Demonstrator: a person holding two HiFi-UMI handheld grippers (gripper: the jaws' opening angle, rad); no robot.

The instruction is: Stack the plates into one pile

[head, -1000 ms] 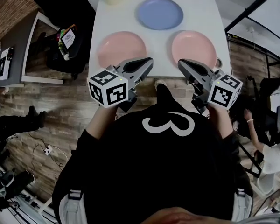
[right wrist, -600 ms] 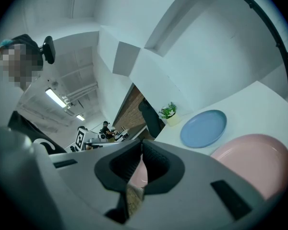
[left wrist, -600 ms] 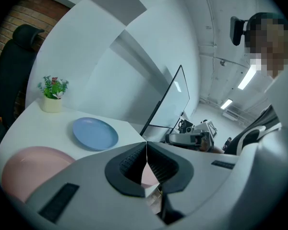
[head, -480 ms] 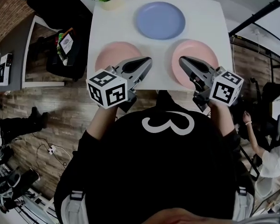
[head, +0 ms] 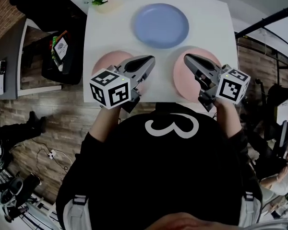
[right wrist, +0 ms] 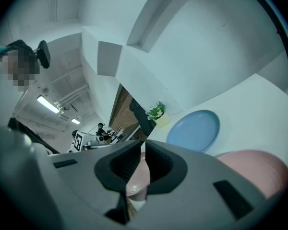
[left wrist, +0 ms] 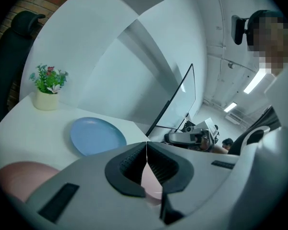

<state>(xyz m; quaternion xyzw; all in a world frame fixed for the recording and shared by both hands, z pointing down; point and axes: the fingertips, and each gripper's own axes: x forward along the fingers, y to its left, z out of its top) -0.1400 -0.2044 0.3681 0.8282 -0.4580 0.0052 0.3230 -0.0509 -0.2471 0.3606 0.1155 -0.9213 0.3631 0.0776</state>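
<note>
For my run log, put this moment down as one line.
left gripper: shut, empty | right gripper: shut, empty | blue plate, left pink plate, right pink plate: apart on table | stacked: none

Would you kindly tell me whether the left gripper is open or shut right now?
Shut: in its own view, the left gripper has its tips meeting along one line, with nothing between them.

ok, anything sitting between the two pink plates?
No. In the head view only bare white table separates the left pink plate from the right pink plate.
</note>
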